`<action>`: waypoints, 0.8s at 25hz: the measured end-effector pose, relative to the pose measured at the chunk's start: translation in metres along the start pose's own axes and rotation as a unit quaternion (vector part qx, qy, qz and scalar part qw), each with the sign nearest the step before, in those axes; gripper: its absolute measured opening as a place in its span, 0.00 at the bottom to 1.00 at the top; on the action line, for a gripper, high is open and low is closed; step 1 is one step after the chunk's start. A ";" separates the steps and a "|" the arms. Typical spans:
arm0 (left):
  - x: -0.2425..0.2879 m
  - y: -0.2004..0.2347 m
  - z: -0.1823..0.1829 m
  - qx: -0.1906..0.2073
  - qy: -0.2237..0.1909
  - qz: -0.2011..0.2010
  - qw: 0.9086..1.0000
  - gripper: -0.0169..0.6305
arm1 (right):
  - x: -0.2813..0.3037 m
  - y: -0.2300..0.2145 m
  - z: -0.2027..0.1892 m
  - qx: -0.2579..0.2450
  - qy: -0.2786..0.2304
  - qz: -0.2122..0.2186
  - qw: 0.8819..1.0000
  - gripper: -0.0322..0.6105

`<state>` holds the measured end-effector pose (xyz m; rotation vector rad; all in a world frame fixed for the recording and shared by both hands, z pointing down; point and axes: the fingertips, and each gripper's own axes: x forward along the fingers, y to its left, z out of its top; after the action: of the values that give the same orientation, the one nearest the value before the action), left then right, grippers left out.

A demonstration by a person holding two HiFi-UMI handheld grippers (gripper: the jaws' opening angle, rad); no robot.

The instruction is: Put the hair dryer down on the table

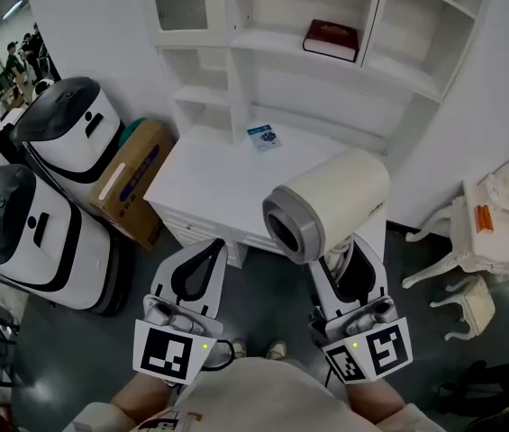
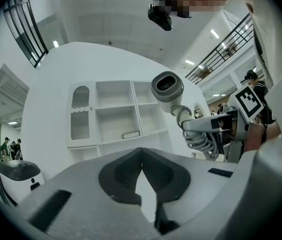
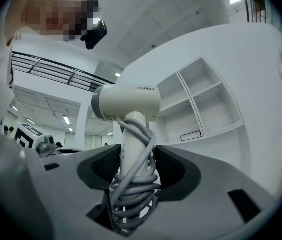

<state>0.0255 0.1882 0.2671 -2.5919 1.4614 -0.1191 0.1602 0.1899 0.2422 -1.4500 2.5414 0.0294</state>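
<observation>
A cream hair dryer (image 1: 326,210) with a grey rear ring stands upright above the floor, just in front of the white table (image 1: 209,183). My right gripper (image 1: 346,257) is shut on its handle. In the right gripper view the jaws press on the handle and the grey cord wound around it, on the hair dryer (image 3: 126,101), at my right gripper (image 3: 133,161). My left gripper (image 1: 200,259) hovers beside it to the left, shut with nothing in it. In the left gripper view the left gripper (image 2: 141,156) has its tips touching, and the hair dryer (image 2: 168,89) shows at the upper right.
A small blue-and-white booklet (image 1: 263,138) lies at the table's back. White shelves above hold a red book (image 1: 331,39). Two white-and-black machines (image 1: 65,129) and a cardboard box (image 1: 132,178) stand left; a white chair (image 1: 484,232) stands right.
</observation>
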 end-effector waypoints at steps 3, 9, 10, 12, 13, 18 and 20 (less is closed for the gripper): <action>-0.002 -0.007 0.000 -0.001 0.001 0.002 1.000 0.05 | -0.007 -0.002 0.000 0.001 0.002 0.003 1.000 0.39; -0.007 -0.019 -0.002 -0.004 0.008 0.012 1.000 0.05 | -0.019 -0.004 0.000 0.006 0.009 0.015 1.000 0.39; -0.008 -0.021 -0.002 -0.006 0.010 0.014 1.000 0.05 | -0.020 -0.005 0.000 0.007 0.009 0.018 1.000 0.40; -0.009 -0.025 -0.001 -0.007 0.010 0.021 1.000 0.05 | -0.023 -0.006 0.000 0.010 0.010 0.024 1.000 0.39; -0.010 -0.027 -0.001 -0.007 0.008 0.024 1.000 0.05 | -0.025 -0.007 0.000 0.010 0.010 0.027 1.000 0.39; -0.019 -0.033 -0.001 0.004 0.004 0.045 0.999 0.05 | -0.035 -0.008 0.001 0.008 0.010 0.043 0.999 0.39; -0.020 -0.035 0.001 0.008 0.000 0.050 0.999 0.05 | -0.039 -0.009 0.001 0.005 0.009 0.047 0.999 0.39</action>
<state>0.0446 0.2237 0.2724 -2.5009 1.5810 -0.1185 0.1877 0.2185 0.2495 -1.3326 2.6187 0.0170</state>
